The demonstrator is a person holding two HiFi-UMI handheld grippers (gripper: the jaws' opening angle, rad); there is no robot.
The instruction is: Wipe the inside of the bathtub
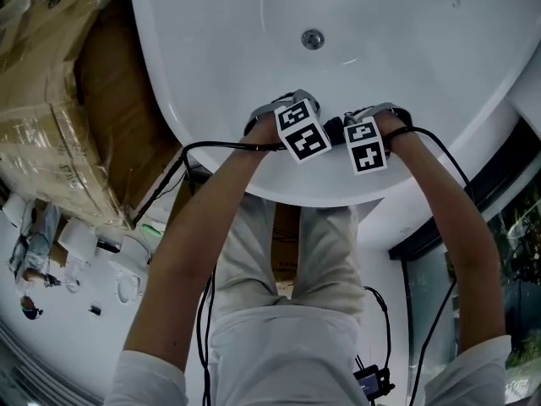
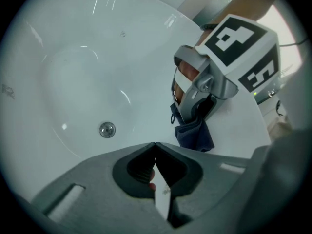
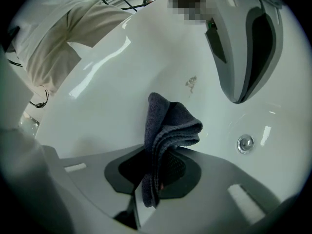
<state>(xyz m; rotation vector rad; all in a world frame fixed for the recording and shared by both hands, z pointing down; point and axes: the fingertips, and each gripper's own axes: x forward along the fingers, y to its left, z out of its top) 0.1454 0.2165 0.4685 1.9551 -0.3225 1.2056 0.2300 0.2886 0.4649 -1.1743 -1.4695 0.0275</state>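
Your right tongs (image 3: 156, 165) are clamped on the folded dark cloth (image 3: 168, 126), at the bathtub (image 1: 406, 49) wall on your side of the drain (image 1: 313, 39). Your left tongs (image 2: 155, 147) are closed and empty. A hard drag on that slick wall could tug the cloth free.

This looks like a showroom or storeroom for bathroom fittings. A white freestanding bathtub (image 1: 423, 83) stands just beside large cardboard boxes (image 1: 51, 117) wrapped in clear film. Loose white ceramic fixtures (image 1: 127, 284), seemingly toilets, sit on the pale glossy floor (image 1: 59, 345) near the boxes, and a dark-framed glass panel (image 1: 507, 244) runs along the other side.
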